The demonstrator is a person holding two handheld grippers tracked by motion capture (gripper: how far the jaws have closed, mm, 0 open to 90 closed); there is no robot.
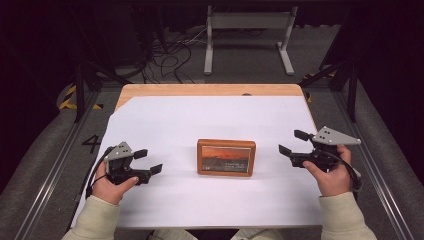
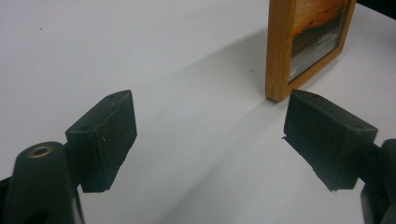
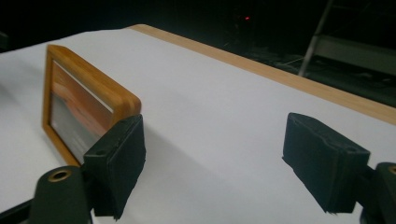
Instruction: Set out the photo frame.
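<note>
Closest to me, the person's two forearms in pale sleeves rest at the near edge of the table, one hand on each tool. The left gripper [image 1: 148, 161] sits low over the white sheet [image 1: 210, 120], its jaws spread wide and holding nothing; they point inward, toward the middle of the table. The right gripper [image 1: 292, 142] mirrors it on the other side, jaws likewise parted wide and empty, held a little above the surface. Both seem poised like this because the one object lies between them, so either hand could go for it.

That object is a wooden picture frame [image 1: 226, 157], standing upright on its long edge near the centre of the sheet, its picture of an orange sky facing the person. It stands apart from both grippers, roughly midway. In the left gripper view the frame's [image 2: 280, 51] side edge rises just past the jaw at that view's right; in the right gripper view the frame [image 3: 93, 100] stands behind the jaw at that view's left.

Beyond the frame the sheet runs bare to the far strip of wooden tabletop [image 1: 210, 90]. Past that, on the dark floor, lie loose cables [image 1: 170, 55] and a grey metal stand [image 1: 247, 30].
</note>
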